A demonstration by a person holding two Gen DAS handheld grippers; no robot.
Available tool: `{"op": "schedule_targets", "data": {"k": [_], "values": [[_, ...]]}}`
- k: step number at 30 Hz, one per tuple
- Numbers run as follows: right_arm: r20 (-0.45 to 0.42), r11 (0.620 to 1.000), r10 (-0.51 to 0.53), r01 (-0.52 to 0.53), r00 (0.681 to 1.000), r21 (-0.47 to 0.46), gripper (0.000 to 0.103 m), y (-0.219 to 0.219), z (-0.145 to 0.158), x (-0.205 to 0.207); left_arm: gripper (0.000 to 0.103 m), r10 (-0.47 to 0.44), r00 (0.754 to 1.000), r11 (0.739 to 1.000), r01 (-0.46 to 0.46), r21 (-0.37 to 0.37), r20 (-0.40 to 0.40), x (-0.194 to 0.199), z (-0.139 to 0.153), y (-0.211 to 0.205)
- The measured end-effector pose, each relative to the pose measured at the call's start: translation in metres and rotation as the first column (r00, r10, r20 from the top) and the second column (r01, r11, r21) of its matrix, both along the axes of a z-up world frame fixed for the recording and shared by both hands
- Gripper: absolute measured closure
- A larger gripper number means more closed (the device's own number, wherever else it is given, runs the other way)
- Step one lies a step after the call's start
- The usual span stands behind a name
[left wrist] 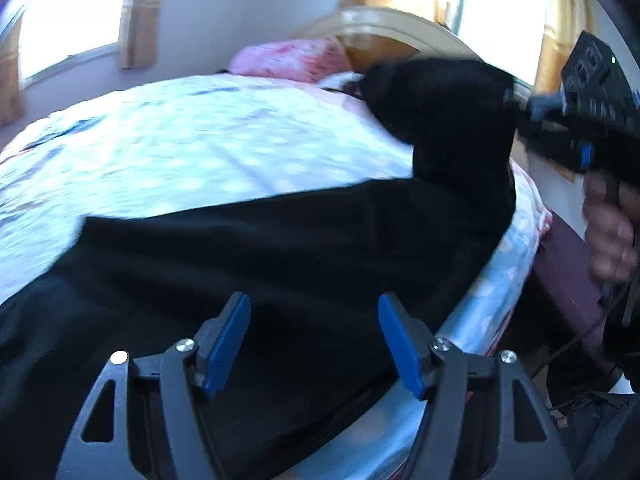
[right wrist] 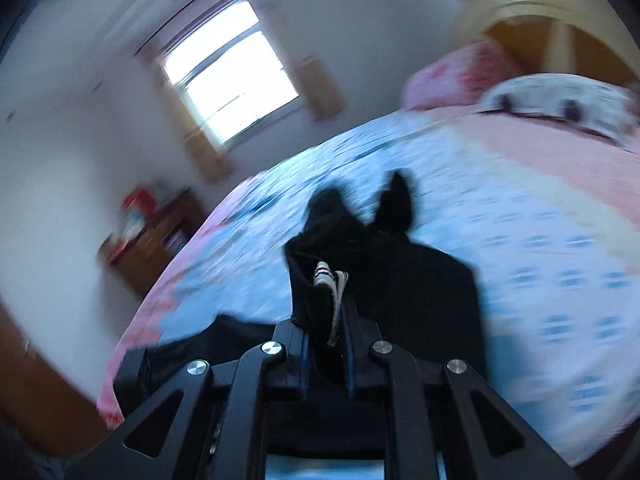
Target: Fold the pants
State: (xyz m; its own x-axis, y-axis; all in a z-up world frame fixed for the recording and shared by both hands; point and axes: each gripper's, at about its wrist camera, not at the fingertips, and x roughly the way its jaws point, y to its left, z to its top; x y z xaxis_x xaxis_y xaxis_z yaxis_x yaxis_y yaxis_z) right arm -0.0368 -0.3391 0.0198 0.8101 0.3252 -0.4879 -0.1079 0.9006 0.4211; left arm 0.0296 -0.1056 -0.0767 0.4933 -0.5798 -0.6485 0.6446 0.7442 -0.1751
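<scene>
Black pants [left wrist: 248, 264] lie spread along the near edge of a bed [left wrist: 160, 152] covered in a pale blue and pink patterned sheet. The left gripper [left wrist: 314, 344] hovers tilted down over the smooth dark cloth, its blue ribbed pads wide apart and empty. The right gripper [right wrist: 326, 356], held in a hand [left wrist: 610, 236] at the bed's right edge, pinches a lifted bunch of the pants, jaws narrow. A pink pillow [left wrist: 292, 58] rests at the head.

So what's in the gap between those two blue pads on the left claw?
Nothing is held there: in the left wrist view the left claw stands open, and through the gap you only see the black pants lying on the bed.
</scene>
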Motion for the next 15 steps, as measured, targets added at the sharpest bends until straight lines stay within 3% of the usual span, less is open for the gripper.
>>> {"op": "schedule_targets", "data": {"k": [6, 10, 11, 14, 15], "values": [[-0.112, 0.982, 0.177, -0.183, 0.978, -0.049, 0.090, 0.107, -0.061, 0.033, 0.034, 0.095, 0.995, 0.995, -0.096, -0.024, -0.044, 0.000, -0.006, 0.050], [-0.286, 0.918, 0.258, -0.326, 0.923, -0.224, 0.087, 0.154, -0.107, 0.043, 0.034, 0.080, 0.987, 0.990, -0.095, -0.107, -0.137, 0.005, -0.018, 0.060], [-0.298, 0.906, 0.263, -0.341, 0.918, -0.252, 0.084, 0.158, -0.110, 0.042, 0.034, 0.071, 0.983, 0.987, -0.093, -0.129, -0.166, 0.009, -0.022, 0.058], [-0.277, 0.894, 0.299, -0.370, 0.913, -0.255, 0.058, 0.151, -0.100, 0.031, 0.032, 0.040, 0.974, 0.981, -0.081, -0.178, -0.221, 0.018, -0.027, 0.048], [-0.273, 0.888, 0.297, -0.370, 0.915, -0.274, 0.058, 0.148, -0.097, 0.027, 0.032, 0.026, 0.974, 0.980, -0.070, -0.187, -0.227, 0.018, -0.027, 0.044]]}}
